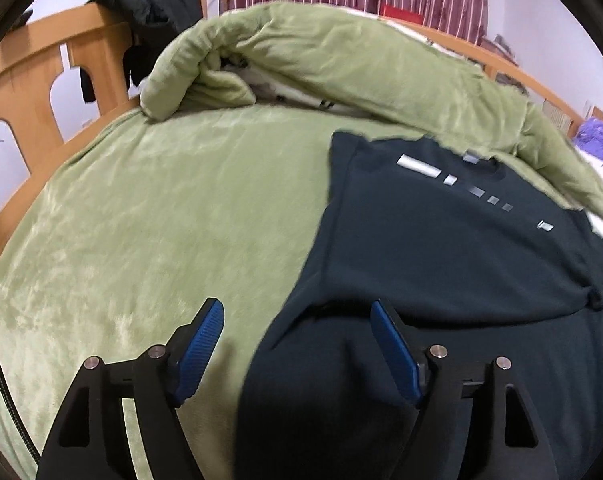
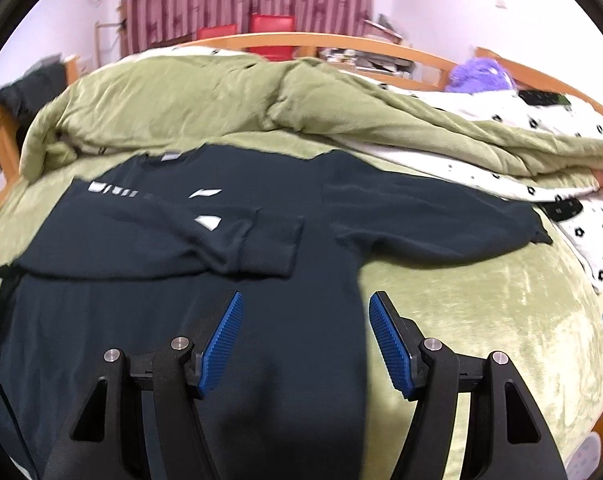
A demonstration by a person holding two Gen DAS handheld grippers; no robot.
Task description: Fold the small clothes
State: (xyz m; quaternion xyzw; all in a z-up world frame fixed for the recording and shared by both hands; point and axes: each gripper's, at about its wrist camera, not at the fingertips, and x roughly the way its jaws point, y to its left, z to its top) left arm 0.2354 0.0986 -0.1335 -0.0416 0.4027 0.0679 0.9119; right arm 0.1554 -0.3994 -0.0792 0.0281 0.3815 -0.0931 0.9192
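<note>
— Where's the sweater (image 2: 205,280)?

— Flat on the green blanket (image 1: 149,216) on the bed, one sleeve (image 2: 205,236) folded across its chest, the other sleeve (image 2: 441,220) stretched out.

— And my tongs?

— I see the left tongs (image 1: 297,320) spread wide, empty; the right tongs (image 2: 306,312) parted, gripping nothing.

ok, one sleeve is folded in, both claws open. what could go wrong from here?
1. The right sleeve lies spread toward the rumpled green quilt; a grab there might pinch bedding too.
2. The folded left sleeve lies loose on the dark shirt; dragging the body could undo it.
3. Plush green blanket underneath may bunch.
</note>
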